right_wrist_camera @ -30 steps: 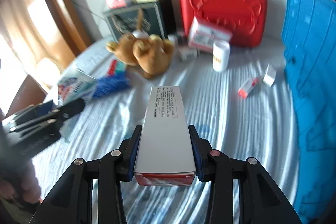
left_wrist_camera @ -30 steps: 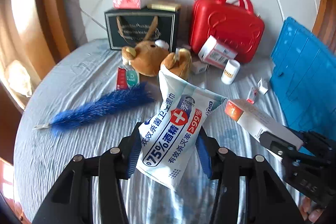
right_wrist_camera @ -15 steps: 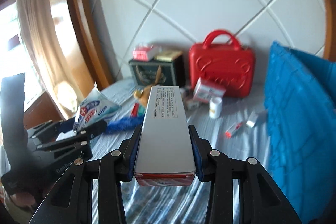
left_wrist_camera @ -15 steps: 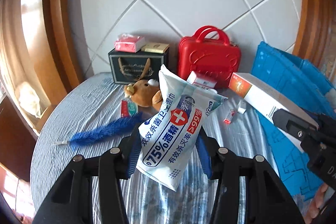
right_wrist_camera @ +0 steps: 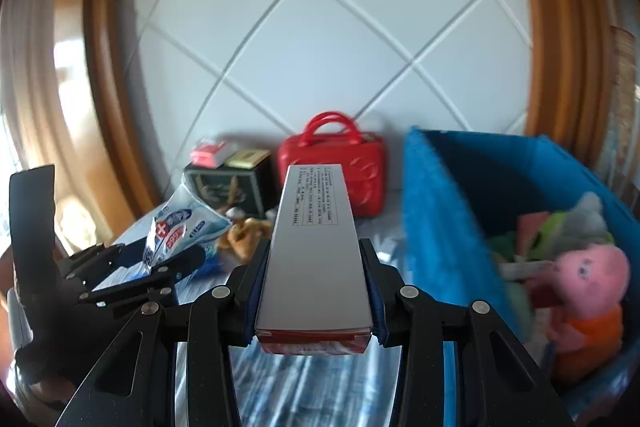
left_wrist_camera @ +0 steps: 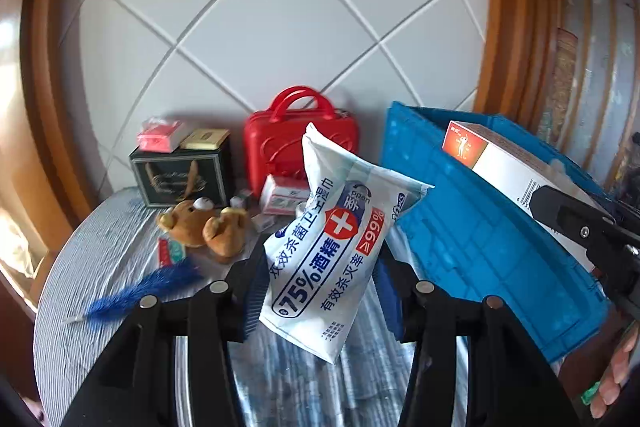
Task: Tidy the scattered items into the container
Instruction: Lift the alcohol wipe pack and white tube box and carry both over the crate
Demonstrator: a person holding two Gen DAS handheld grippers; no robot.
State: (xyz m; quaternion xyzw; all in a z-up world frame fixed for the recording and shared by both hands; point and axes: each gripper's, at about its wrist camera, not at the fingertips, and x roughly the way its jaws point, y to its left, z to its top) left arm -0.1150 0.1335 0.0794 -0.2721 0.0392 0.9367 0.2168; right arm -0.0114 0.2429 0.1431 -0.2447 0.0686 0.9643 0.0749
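The wet-wipes pack (left_wrist_camera: 328, 251) is clamped between the pads of the left gripper (left_wrist_camera: 320, 291), tilted, its top corner leaning toward 1 o'clock. The long box (right_wrist_camera: 316, 247) is clamped lengthwise in the right gripper (right_wrist_camera: 316, 291), its printed face up and its far end pointing to 12 o'clock. Both items are held off the striped cloth (left_wrist_camera: 100, 255). The blue crate (right_wrist_camera: 440, 227) stands at 3 o'clock of the right gripper, rim just beside the box, already holding a pink plush toy (right_wrist_camera: 588, 279) and other soft items.

Judgement: the step in hand is carry-over to the crate. To do it well, each item should clear the near wall before descending, and the box should go in over a free patch, not onto the plush. The pack is soft and hangs unevenly; a firm pinch until it is inside seems wise. The 2 hands should release 1 at a time to avoid collision.

Against the frame 1 second ago: both grippers are higher, the crate's interior has come into view, and the teddy bear (left_wrist_camera: 204, 223), blue feather (left_wrist_camera: 140, 291) and red case (left_wrist_camera: 296, 143) look farther off. Both grips are unchanged.
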